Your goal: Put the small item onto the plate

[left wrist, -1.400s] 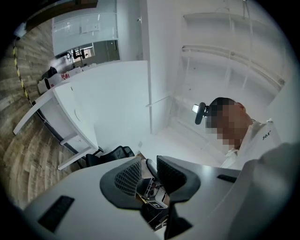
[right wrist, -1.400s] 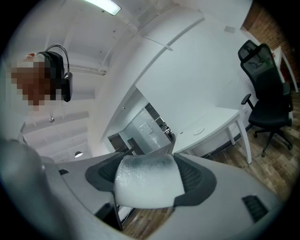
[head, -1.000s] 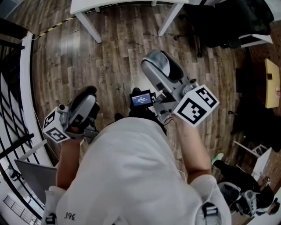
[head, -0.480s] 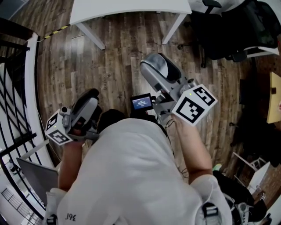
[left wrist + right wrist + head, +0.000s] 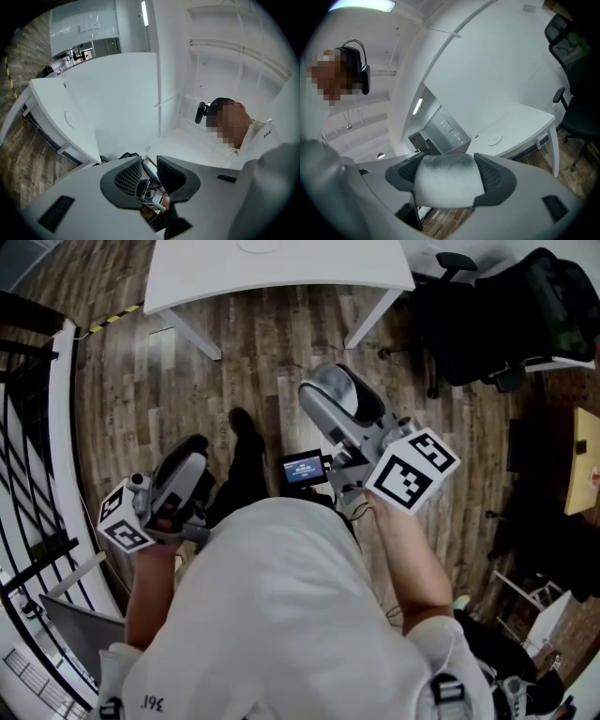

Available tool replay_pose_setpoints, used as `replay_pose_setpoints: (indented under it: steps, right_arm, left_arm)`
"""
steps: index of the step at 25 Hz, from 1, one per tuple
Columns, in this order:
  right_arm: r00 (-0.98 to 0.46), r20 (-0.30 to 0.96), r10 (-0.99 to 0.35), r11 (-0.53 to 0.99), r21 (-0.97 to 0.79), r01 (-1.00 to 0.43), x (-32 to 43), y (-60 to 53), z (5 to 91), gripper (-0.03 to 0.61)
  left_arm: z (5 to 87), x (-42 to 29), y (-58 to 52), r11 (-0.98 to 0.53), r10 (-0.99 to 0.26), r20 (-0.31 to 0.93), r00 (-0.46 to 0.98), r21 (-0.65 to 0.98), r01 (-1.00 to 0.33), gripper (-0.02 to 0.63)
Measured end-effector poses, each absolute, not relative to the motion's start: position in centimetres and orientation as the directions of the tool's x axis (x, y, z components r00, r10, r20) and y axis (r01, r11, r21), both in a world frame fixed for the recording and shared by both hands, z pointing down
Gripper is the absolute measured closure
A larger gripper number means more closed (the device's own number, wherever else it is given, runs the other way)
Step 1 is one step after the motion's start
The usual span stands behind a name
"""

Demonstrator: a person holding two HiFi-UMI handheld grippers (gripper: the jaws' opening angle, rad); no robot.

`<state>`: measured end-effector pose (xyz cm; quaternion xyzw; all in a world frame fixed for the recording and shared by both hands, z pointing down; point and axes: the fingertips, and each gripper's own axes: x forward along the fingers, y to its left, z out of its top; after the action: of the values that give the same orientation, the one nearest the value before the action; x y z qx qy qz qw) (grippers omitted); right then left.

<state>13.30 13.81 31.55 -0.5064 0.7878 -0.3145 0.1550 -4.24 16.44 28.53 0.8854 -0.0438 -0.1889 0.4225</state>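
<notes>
Wooden floor [image 5: 253,362] lies between white table [image 5: 281,263] and pale item [image 5: 447,180] in right claw [image 5: 339,392].

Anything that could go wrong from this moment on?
The right tongs carry the pale small item over wooden floor, short of the white table: a slip would drop it there. No plate shows yet, so the placement target is unconfirmed.

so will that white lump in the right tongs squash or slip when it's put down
Probably soft and light: the white lump has rounded edges and a fine, foam-like surface, filling the right tongs side to side. Its blocky shape suggests it will sit, not roll. Slipping seems unlikely against the textured pads.
</notes>
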Motion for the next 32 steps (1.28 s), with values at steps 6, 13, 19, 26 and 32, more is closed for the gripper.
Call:
replay_pose_setpoints:
  steps: [6, 13, 19, 26, 32]
  right_arm:
    - [-0.394, 0.085, -0.915, 0.248, -0.652, -0.717, 13.4, 6.5, 31.5, 0.245]
    - [-0.342, 0.082, -0.936, 0.209, -0.655, -0.726, 12.2, -3.7, 30.0, 0.245]
    - [-0.327, 0.100, -0.940, 0.192, -0.636, -0.747, 11.2, -9.8, 30.1, 0.245]
    - [-0.319, 0.126, -0.939, 0.177, -0.618, -0.766, 11.3, -13.2, 31.0, 0.245]
    - [-0.355, 0.148, -0.923, 0.189, -0.631, -0.753, 13.0, -15.5, 32.7, 0.245]
  left_arm:
    - [28.5, -3.7, 7.7, -0.641, -0.181, -0.304, 0.935, 0.758, 0.123, 0.511]
    - [27.1, -5.2, -3.1, -0.649, -0.122, -0.302, 0.945, 0.745, 0.155, 0.511]
    - [27.6, -6.2, -9.1, -0.635, -0.107, -0.305, 0.946, 0.754, 0.171, 0.511]
    - [28.8, -5.6, -12.1, -0.607, -0.084, -0.292, 0.953, 0.773, 0.184, 0.511]
    - [29.6, -3.9, -13.6, -0.602, -0.119, -0.277, 0.953, 0.784, 0.153, 0.511]
